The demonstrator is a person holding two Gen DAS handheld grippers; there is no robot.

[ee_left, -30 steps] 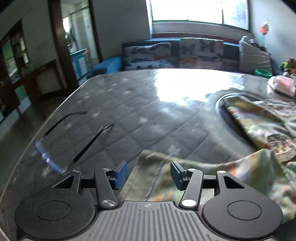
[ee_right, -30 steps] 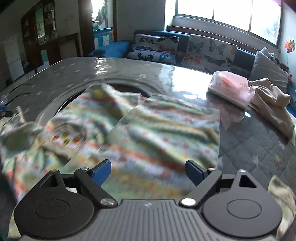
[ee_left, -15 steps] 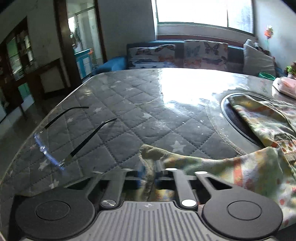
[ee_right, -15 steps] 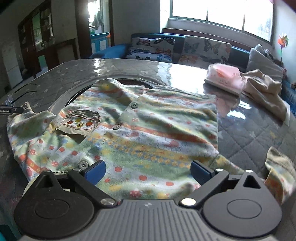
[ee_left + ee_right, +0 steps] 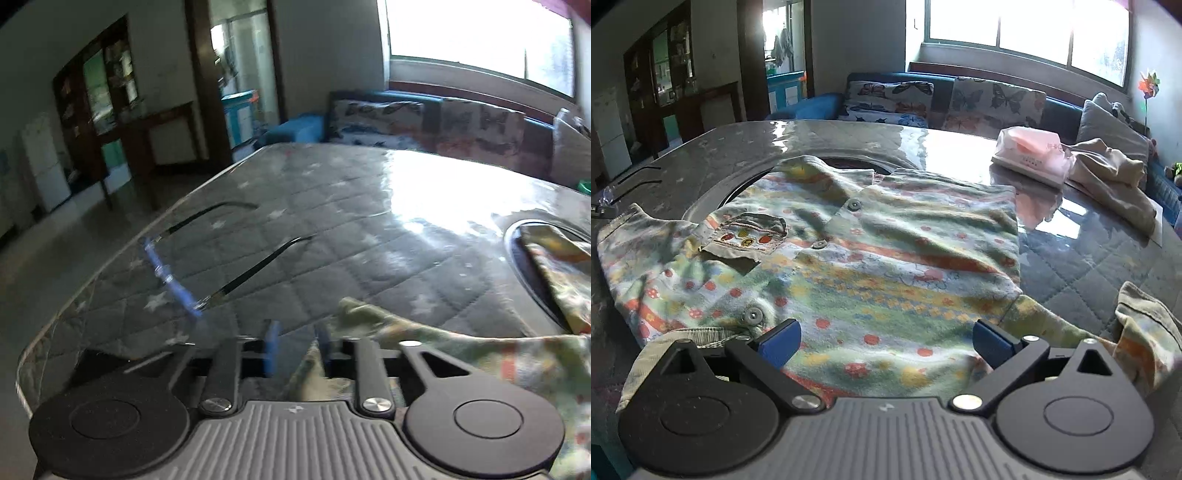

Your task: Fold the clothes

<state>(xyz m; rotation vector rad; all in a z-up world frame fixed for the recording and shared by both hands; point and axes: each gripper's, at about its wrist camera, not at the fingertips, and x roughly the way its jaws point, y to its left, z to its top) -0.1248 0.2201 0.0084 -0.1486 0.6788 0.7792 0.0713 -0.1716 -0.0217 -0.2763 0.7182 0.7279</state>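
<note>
**Patterned shirt spread on the quilted table, both grippers at its near edge**

The patterned shirt (image 5: pixel 871 266) lies front-up across the middle of the table (image 5: pixel 1108 266), its collar end over the dark round inset (image 5: pixel 713 192) at the table's centre and its hem towards the near edge. It is buttoned, with a small embroidered chest pocket (image 5: pixel 750 236) on the side nearer the table's left edge. One sleeve (image 5: pixel 624 236) stretches out towards that left edge; the other sleeve (image 5: pixel 1137 325) lies crumpled near the right corner of the near edge.

The right gripper (image 5: pixel 884 338) hovers over the hem with its two blue-padded fingers (image 5: pixel 779 338) spread wide, nothing between them. The left gripper (image 5: pixel 295 343) sits at the cuff of the outstretched sleeve (image 5: pixel 424 339); its fingers stand a narrow gap apart, the cloth lies against the right-hand pad, and the blur leaves it unclear whether the fabric is pinched or loose.

Beyond the left gripper, a pair of glasses (image 5: pixel 192 258) rests open close to the table's left edge. Towards the far right corner sits a pink pack of tissues (image 5: pixel 1030 155), with a beige garment (image 5: pixel 1115 181) heaped just beside it. Past the far edge runs a sofa with butterfly cushions (image 5: pixel 993 103) under a bright window (image 5: pixel 1027 29)
</note>
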